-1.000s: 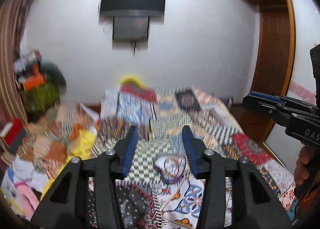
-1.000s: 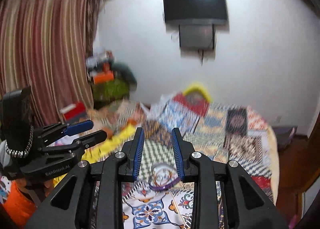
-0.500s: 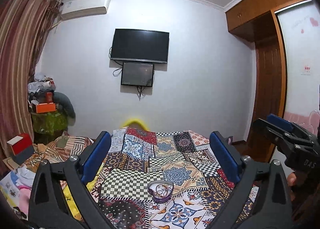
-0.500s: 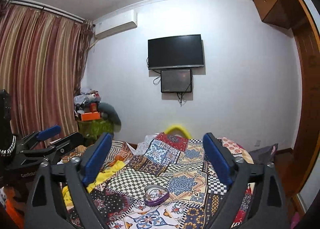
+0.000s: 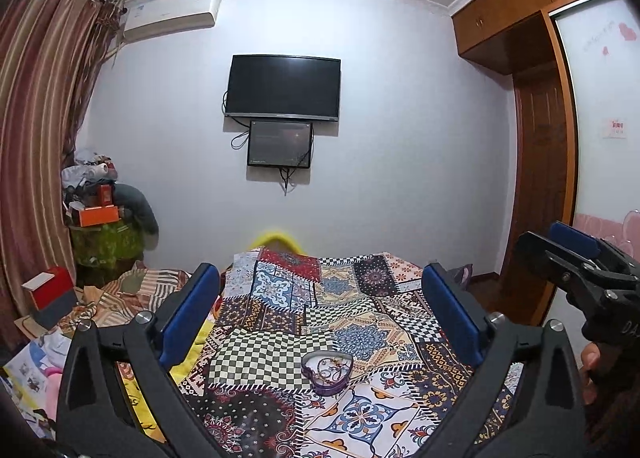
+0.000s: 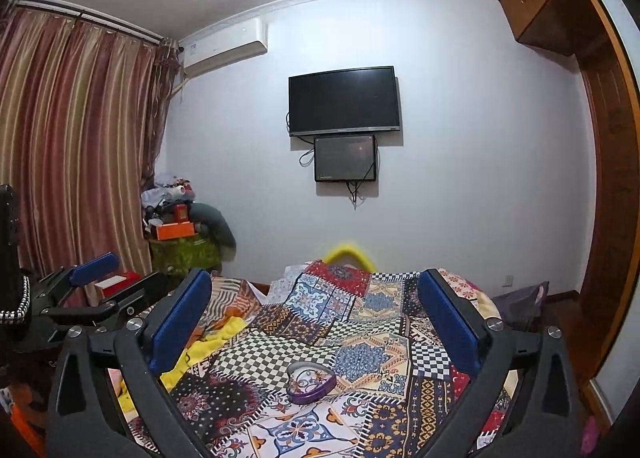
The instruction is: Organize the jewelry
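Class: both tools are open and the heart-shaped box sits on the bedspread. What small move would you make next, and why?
Probably nothing more than holding back: the heart box lies on the bedspread with jewelry inside, and the left tool and right tool are open, empty, clear of it. No loose jewelry shows.

Dark TV (image 5: 283,87) on white wall, smaller screen (image 5: 279,143) just below. Air conditioner (image 5: 172,15) upper left, striped curtains (image 6: 72,146) beside it. Patchwork bedspread (image 5: 352,310). Orange box (image 5: 98,215) on cluttered pile. Wooden wardrobe (image 5: 532,138) at right.
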`<state>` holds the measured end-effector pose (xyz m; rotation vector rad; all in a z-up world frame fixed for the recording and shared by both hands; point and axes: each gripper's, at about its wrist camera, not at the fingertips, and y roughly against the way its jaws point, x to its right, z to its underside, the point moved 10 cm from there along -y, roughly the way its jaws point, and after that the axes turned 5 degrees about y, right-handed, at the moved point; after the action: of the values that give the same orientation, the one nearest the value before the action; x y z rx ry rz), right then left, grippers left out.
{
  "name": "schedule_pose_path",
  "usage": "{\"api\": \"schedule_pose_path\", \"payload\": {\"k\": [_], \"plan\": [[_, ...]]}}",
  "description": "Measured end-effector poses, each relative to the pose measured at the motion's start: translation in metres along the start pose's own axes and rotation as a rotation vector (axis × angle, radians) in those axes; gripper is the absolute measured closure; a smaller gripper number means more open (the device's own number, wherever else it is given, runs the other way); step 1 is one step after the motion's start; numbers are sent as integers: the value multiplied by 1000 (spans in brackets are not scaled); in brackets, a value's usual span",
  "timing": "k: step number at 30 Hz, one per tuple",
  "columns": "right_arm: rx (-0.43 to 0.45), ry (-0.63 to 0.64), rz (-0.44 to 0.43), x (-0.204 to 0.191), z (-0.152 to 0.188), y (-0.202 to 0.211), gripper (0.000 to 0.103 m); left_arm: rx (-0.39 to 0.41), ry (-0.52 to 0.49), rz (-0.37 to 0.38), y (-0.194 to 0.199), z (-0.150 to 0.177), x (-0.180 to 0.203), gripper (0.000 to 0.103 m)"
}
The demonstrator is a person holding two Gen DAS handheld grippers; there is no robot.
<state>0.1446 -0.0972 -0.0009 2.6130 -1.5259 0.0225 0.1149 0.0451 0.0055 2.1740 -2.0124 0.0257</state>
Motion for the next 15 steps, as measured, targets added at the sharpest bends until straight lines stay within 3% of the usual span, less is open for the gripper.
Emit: {"api": "schedule_pose_path", "payload": {"k": [15], "plan": [[-40, -7, -4, 2, 12, 0, 1, -11, 5, -1, 0, 7, 0, 2]]}}
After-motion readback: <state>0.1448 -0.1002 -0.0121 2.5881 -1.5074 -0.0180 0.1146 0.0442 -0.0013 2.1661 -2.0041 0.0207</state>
